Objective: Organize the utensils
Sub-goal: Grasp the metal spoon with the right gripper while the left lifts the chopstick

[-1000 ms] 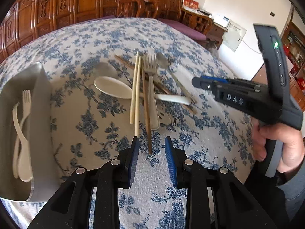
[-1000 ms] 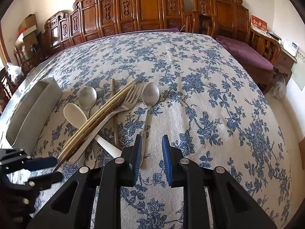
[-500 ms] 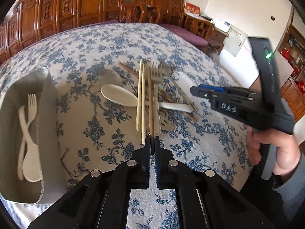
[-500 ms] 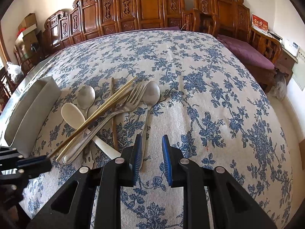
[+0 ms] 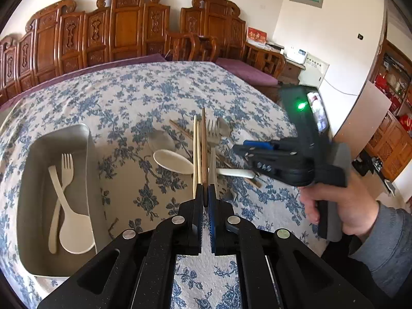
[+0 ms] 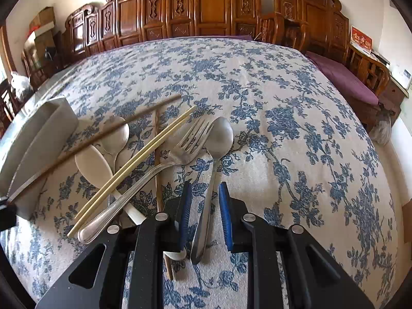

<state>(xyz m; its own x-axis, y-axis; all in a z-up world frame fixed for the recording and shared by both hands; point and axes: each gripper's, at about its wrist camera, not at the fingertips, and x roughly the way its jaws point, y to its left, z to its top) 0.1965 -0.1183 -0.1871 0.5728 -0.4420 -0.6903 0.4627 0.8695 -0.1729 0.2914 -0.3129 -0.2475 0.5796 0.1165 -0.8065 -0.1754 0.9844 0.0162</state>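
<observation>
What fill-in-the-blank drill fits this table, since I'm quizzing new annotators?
1. The left gripper is shut on a brown ____.
2. The tray holds a cream fork and a cream ____.
3. The metal spoon has its handle between the right gripper's ____ fingers.
Missing: chopstick; spoon; open.

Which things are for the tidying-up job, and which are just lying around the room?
For the job: brown chopstick in the left gripper, pale chopsticks, metal fork, metal spoon between the right gripper's open jaws, white spoon, tray.
Just there: carved chairs, purple cushion, cardboard box.
</observation>
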